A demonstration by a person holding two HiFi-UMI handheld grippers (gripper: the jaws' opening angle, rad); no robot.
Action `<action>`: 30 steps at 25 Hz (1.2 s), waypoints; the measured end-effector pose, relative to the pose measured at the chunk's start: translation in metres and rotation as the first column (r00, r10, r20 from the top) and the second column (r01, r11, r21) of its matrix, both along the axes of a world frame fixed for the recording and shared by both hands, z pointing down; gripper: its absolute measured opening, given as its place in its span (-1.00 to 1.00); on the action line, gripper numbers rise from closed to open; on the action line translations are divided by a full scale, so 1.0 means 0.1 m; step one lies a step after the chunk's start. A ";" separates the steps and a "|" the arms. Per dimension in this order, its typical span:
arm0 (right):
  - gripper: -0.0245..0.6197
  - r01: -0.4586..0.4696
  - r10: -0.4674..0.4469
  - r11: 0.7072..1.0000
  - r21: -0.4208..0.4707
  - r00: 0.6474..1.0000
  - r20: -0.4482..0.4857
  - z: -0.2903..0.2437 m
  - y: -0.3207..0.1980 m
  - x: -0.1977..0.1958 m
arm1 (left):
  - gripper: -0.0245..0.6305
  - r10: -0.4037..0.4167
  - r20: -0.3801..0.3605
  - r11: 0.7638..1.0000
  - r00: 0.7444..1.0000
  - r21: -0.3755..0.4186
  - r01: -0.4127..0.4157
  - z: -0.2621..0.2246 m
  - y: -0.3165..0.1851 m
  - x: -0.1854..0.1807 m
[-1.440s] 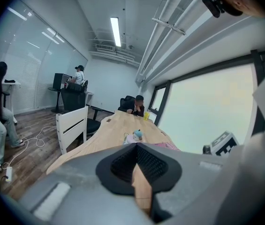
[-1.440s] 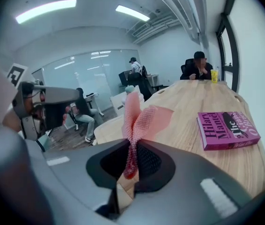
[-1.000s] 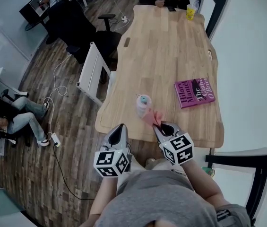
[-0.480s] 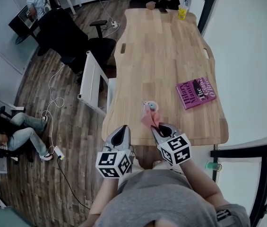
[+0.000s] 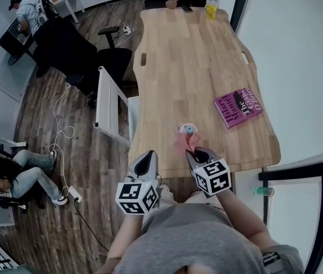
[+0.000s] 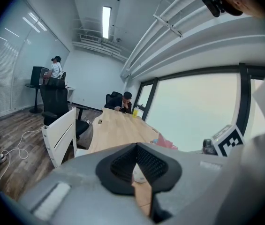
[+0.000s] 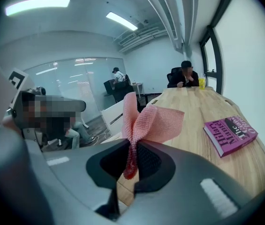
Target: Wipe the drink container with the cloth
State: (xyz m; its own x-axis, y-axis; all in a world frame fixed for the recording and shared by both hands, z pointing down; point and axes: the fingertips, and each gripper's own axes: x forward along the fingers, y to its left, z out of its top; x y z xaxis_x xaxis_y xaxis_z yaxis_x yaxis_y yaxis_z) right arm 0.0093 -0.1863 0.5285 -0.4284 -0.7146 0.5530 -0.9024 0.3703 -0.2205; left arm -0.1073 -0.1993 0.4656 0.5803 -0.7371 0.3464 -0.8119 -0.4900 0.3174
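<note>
- Right gripper (image 7: pixel 131 159): fingers pinch the cloth (image 7: pixel 147 119), held just beside the container (image 5: pixel 188 129) near the surface's (image 5: pixel 195 67) near edge.
- Left gripper (image 6: pixel 135 164): fingers closed, empty.

Left gripper (image 5: pixel 144 158), jaws together (nothing between them), at near edge of the table (image 5: pixel 195 67), right gripper (image 5: pixel 199 154) beside it, jaws pinching the pink cloth (image 5: pixel 182 144)

Steep overhead, two low; shared table (image 5: pixel 190 61)
</note>
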 end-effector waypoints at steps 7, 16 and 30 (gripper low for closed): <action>-0.85 -0.097 0.098 0.994 -0.050 0.995 0.010 0.19 -0.04 0.04 | -0.92 0.065 -0.002 0.998 0.998 -0.005 -0.065 0.03 -0.08 0.00; -0.85 -0.196 0.201 0.975 -0.105 0.979 0.038 0.47 -0.09 0.03 | -0.92 0.111 0.007 0.993 0.994 -0.027 -0.111 0.12 -0.13 -0.11; -0.85 -0.294 0.304 0.934 -0.202 0.952 0.020 0.94 -0.11 -0.02 | -0.92 0.171 0.004 0.984 0.985 -0.044 -0.171 0.18 -0.20 -0.22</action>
State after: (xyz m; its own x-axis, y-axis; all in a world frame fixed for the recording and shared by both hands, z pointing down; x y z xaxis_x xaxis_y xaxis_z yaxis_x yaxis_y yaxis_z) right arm 0.0069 -0.1976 0.6228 -0.2421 -0.6949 0.6772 -0.9506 0.0303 -0.3088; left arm -0.1290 -0.2196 0.4832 0.6936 -0.6115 0.3807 -0.7199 -0.6075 0.3357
